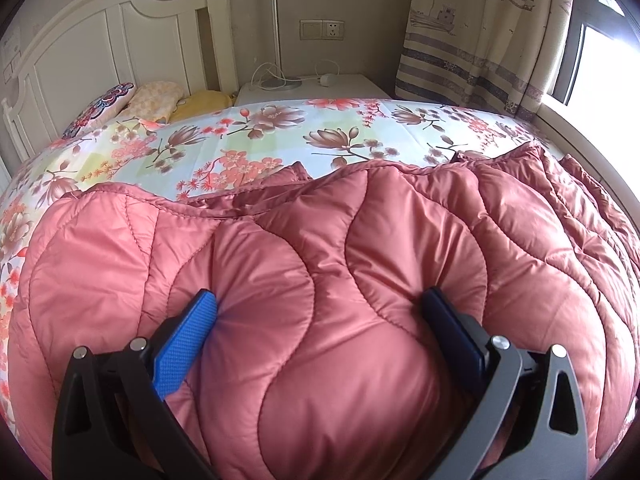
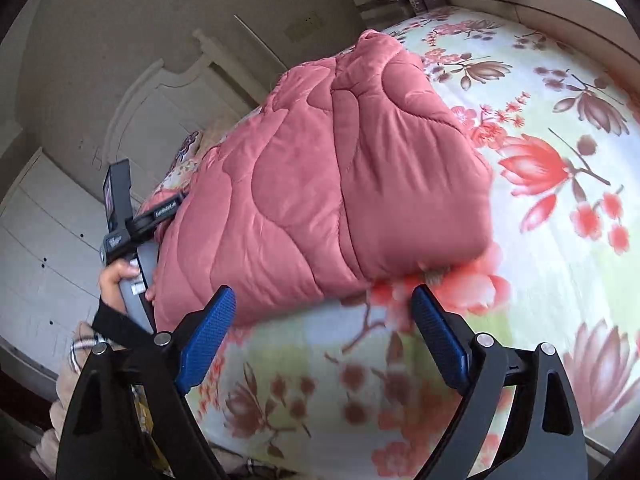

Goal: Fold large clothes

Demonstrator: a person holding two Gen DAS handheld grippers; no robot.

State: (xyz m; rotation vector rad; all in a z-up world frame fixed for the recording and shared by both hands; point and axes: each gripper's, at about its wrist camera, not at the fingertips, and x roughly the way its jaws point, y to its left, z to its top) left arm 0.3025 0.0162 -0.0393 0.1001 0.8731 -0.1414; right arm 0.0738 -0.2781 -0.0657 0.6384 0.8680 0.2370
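Pink quilted coat (image 2: 320, 184) lies folded on the flowered bed sheet (image 2: 560, 240), the left gripper (image 1: 320, 312) pinching a wide puff at its near-left edge, so the open, empty right gripper (image 2: 324, 304) should bite deep into the near corner before lifting.

The left tongs (image 1: 320, 332) were held wide and angled downward, both blue pads (image 1: 184, 352) pressed into padding bulging between them. The right tongs (image 2: 324, 332) were spread apart, with nothing between the 2 fingers. The left hand (image 2: 114, 280) was wrapped around its handle.
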